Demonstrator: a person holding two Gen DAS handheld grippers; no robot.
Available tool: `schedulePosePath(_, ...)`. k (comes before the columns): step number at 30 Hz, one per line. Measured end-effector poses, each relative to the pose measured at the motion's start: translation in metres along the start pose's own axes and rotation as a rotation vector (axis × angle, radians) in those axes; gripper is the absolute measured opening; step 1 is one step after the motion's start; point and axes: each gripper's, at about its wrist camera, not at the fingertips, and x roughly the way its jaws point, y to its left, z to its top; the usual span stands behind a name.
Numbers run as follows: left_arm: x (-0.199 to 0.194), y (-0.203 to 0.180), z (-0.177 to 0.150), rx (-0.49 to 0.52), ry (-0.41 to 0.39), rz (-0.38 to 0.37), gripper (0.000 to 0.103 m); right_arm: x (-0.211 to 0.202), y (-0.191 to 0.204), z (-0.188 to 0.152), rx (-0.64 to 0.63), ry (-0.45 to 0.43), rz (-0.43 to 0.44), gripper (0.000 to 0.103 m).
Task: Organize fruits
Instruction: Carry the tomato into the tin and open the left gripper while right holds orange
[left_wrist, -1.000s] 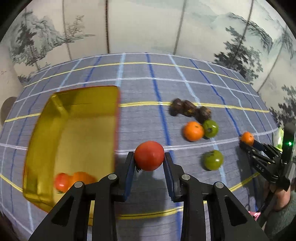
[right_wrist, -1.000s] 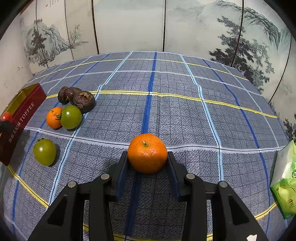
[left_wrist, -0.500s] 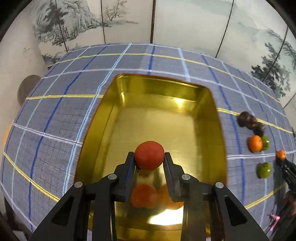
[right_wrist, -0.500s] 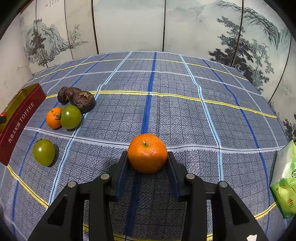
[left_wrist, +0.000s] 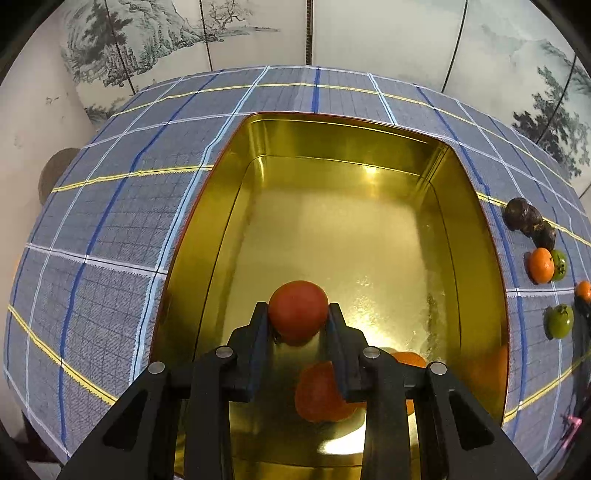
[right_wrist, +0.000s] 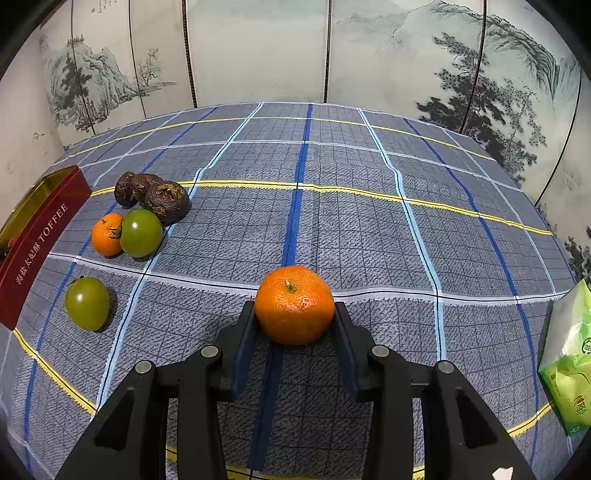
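My left gripper (left_wrist: 297, 319) is shut on a red tomato (left_wrist: 297, 309) and holds it over the near part of the open gold tin (left_wrist: 343, 147). Two orange fruits (left_wrist: 321, 397) lie in the tin under the fingers. My right gripper (right_wrist: 294, 317) is shut on an orange mandarin (right_wrist: 294, 303) just above the checked cloth. On the cloth lie a small mandarin (right_wrist: 106, 234), two green tomatoes (right_wrist: 141, 232) (right_wrist: 87, 302) and dark wrinkled fruits (right_wrist: 155, 195). The tin's red side (right_wrist: 37, 240) shows at the left of the right wrist view.
A green packet (right_wrist: 569, 362) lies at the right edge of the table. A painted folding screen (right_wrist: 295, 48) stands behind the table. The loose fruits also show right of the tin in the left wrist view (left_wrist: 541, 265).
My left gripper has swung left with the red tomato, from beside the tin to above it, then closer in. My right gripper with the mandarin has stayed still.
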Motion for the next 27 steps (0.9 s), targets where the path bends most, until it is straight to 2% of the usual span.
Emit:
schedulePosePath(16, -0.004, 0.009, -0.01, -0.043, -0.018, -0.016, 0.033, 0.0, 0.0, 0.0, 0.0, 0.0, 0.0, 0.037)
schedulePosePath(27, -0.008, 0.001, -0.014, -0.008, -0.052, -0.007, 0.034, -0.001, -0.001, 0.0, 0.0, -0.002, 0.001, 0.037)
